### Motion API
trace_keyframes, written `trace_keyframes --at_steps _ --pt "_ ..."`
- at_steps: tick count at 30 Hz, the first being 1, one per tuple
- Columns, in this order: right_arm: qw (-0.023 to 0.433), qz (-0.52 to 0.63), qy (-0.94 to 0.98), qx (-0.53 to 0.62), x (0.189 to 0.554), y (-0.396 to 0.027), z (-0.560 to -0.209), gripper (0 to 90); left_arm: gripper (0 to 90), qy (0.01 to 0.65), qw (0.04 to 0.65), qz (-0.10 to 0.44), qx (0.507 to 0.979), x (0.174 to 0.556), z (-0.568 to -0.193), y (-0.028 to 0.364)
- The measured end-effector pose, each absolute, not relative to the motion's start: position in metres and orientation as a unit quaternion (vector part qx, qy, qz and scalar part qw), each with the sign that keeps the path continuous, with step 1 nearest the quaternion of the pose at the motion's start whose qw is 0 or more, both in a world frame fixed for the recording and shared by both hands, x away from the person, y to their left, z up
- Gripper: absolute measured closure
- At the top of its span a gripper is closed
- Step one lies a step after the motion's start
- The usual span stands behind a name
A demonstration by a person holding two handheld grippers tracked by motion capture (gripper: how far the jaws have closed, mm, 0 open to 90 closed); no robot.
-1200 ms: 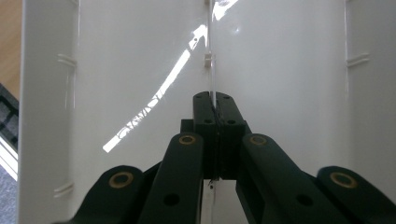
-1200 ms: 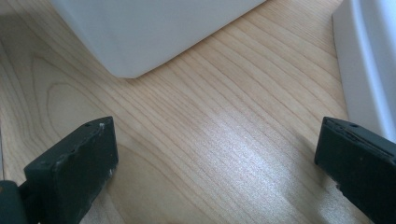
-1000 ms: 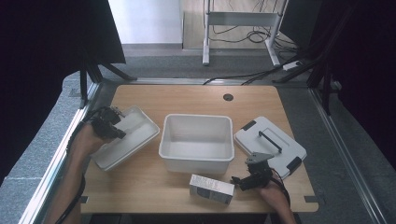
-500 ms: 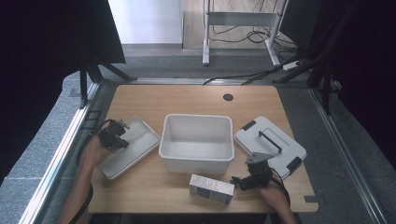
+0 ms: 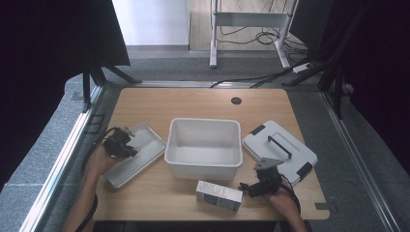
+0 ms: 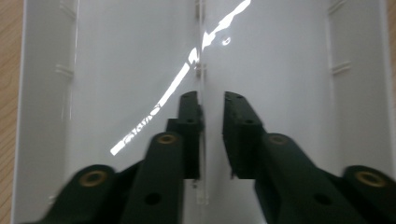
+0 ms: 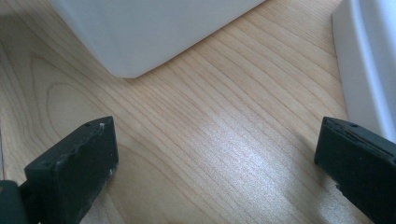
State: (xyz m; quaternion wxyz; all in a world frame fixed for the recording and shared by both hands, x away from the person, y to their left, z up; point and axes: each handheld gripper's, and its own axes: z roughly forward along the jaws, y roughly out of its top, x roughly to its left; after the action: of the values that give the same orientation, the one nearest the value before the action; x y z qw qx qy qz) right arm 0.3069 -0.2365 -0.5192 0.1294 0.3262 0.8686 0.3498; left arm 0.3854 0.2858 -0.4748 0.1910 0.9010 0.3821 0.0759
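Left gripper jaws, just opening, straddle the tray's clear rib; right gripper gapes wide over bare table.

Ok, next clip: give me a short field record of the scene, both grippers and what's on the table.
left gripper: jaws just opening, a thin clear divider of the shallow tray between them, no longer pinched
right gripper: open wide above bare table, nothing between the jaws
bin: white, open, mid table
lid: right of bin, black handle up
small box: front edge, left of right gripper
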Motion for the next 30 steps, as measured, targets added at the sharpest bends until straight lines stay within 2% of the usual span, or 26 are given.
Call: trace_keyframes --at_steps 1,2,7,8,9,13,20,27,30 --pt "0.129 0.350 0.869 0.326 0.307 -0.236 -0.519 0.0 65.1 0.380 0.193 0.078 0.901 0.384 -0.474 0.285" --pt "0.129 0.350 0.869 0.326 0.307 -0.236 -0.519 0.0 56.0 0.378 0.198 0.085 0.901 0.381 -0.471 0.282" --pt "0.129 0.350 0.869 0.326 0.307 -0.236 -0.519 0.0 37.7 0.376 0.205 0.094 0.899 0.375 -0.466 0.275" --pt "0.130 0.350 0.869 0.326 0.307 -0.237 -0.519 0.0 37.7 0.376 0.209 0.094 0.898 0.373 -0.464 0.274" --pt "0.129 0.350 0.869 0.326 0.307 -0.236 -0.519 0.0 30.6 0.379 0.221 0.094 0.894 0.370 -0.461 0.272" --pt "0.129 0.350 0.868 0.327 0.307 -0.236 -0.519 0.0 17.2 0.383 0.242 0.096 0.887 0.365 -0.457 0.268" --pt "0.129 0.350 0.868 0.327 0.307 -0.236 -0.519 0.0 10.0 0.381 0.298 0.101 0.869 0.346 -0.447 0.253" --pt "0.129 0.350 0.868 0.327 0.307 -0.236 -0.519 0.0 0.3 0.361 0.302 0.111 0.876 0.327 -0.452 0.230" --pt "0.129 0.350 0.868 0.327 0.307 -0.236 -0.519 0.0 0.0 0.353 0.304 0.114 0.877 0.322 -0.456 0.223"
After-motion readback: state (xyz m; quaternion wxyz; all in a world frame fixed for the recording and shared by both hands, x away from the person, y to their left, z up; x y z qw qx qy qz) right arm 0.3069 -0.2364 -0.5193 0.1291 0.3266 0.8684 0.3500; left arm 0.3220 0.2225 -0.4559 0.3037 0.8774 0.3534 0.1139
